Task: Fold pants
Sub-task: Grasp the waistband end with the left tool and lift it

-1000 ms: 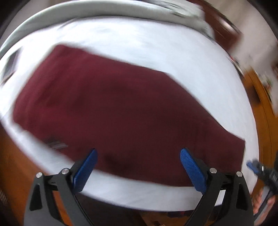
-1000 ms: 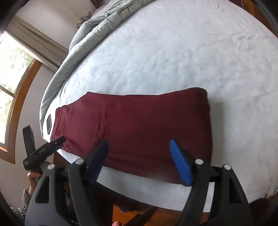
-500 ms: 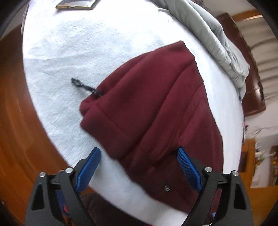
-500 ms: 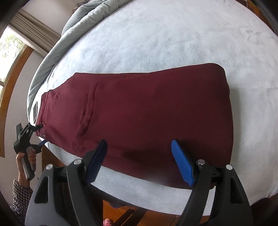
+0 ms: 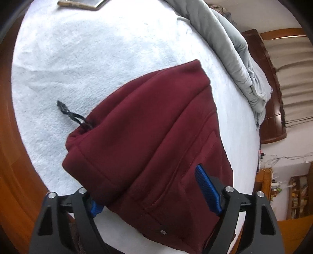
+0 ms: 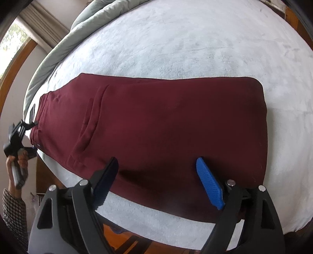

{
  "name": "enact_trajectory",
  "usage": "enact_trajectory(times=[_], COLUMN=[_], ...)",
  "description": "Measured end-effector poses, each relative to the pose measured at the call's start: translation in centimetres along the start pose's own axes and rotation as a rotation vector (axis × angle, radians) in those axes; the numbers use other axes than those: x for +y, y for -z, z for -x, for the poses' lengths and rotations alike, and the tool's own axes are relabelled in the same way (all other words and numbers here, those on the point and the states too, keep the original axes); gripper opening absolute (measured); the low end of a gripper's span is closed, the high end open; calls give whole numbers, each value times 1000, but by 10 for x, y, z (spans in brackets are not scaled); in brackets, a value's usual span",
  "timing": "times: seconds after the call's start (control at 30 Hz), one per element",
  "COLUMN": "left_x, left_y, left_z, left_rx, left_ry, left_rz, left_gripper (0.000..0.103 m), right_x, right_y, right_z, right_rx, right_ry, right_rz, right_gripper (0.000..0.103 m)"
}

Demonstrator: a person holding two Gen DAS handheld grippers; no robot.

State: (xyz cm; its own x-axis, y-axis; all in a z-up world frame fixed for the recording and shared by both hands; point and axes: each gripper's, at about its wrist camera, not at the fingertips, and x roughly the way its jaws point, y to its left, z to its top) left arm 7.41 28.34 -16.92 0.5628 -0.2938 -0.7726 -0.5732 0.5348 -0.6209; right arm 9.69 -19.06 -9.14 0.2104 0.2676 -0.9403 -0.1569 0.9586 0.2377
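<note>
- Two grippers both gape wide, holding nothing. My left gripper (image 5: 148, 193) has closed in on the waistband since half a second ago; its left pad (image 5: 95, 208) now sits tucked under the hem, the right pad above the cloth.
- My right gripper (image 6: 159, 182) has dropped nearer the leg end, its pads straddling the near edge.
- Maroon fleece pants (image 6: 156, 125) lie flat, folded lengthwise, on the white plush bedspread (image 6: 185, 45); black drawstring (image 5: 73, 115) trails out.
- Judgement: grasp imminent, crosswise fold next.
- Farther off: grey duvet (image 5: 234, 48) and a phone-like slab (image 5: 82, 4).
</note>
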Motion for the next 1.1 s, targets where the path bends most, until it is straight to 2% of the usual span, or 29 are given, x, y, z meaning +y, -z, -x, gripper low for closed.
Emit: enact_trajectory(times=[0.07, 0.13, 0.17, 0.27, 0.33, 0.37, 0.43, 0.47, 0.5, 0.53, 0.57, 0.63, 0.7, 0.77, 0.8, 0.83, 0.9, 1.0, 1.1], left_x=[-16, -26, -30, -31, -19, -14, -13, -16, -17, -19, -23, -33, -40, -42, -33, -28, -22, -25, -20], left_y=[3, 6, 7, 1, -4, -7, -9, -8, -7, -5, -4, 0, 1, -3, -6, -8, -12, -9, -8], left_z=[15, 25, 29, 13, -4, -12, -17, -16, -14, -9, -4, 6, 8, -7, -14, -20, -25, -19, -17], left_rx=[-45, -72, -81, -56, -16, -2, 6, 1, -6, -24, -36, -56, -71, -70, -47, -29, -27, -43, -45], left_ry=[53, 79, 78, -2, -19, -7, 20, 7, -1, -1, 12, 57, 33, -25, -49, -48, -21, -14, -19], left_rz=[-35, -87, -112, -139, -101, -82, -70, -64, -58, -51, -61, -99, -138, -151, -126, -105, -79, -92, -90], left_gripper=[64, 44, 42, 42, 52, 56, 70, 70, 67, 51, 42, 37, 36, 39, 46, 49, 49, 40, 38], right_x=[0, 0, 0, 2, 4, 5, 5, 4, 5, 4, 4, 4, 4, 4, 5, 5, 4, 2, 1], right_y=[1, 1, 1, 2, 2, 3, 3, 3, 2, 2, 1, 2, 3, 3, 4, 4, 4, 4, 3], right_z=[0, 0, 0, -1, -1, 0, -1, -1, -2, -2, -3, -3, -3, -4, -4, -4, -3, -3, -2], right_rx=[0, 0, 1, 0, -2, -3, -3, -2, -2, -1, -1, -1, -1, -1, -2, -3, -4, -4, -5], right_ry=[-1, -4, -5, -2, 8, 11, 8, 3, 1, -3, -5, -6, -6, -6, -6, -6, -11, -23, -29], right_rz=[4, 5, 6, 14, 29, 37, 37, 32, 27, 24, 23, 28, 34, 35, 35, 36, 41, 36, 28], right_gripper=[83, 84, 85, 88, 88, 88, 88, 88, 88, 88, 88, 89, 90, 91, 91, 91, 91, 91, 91])
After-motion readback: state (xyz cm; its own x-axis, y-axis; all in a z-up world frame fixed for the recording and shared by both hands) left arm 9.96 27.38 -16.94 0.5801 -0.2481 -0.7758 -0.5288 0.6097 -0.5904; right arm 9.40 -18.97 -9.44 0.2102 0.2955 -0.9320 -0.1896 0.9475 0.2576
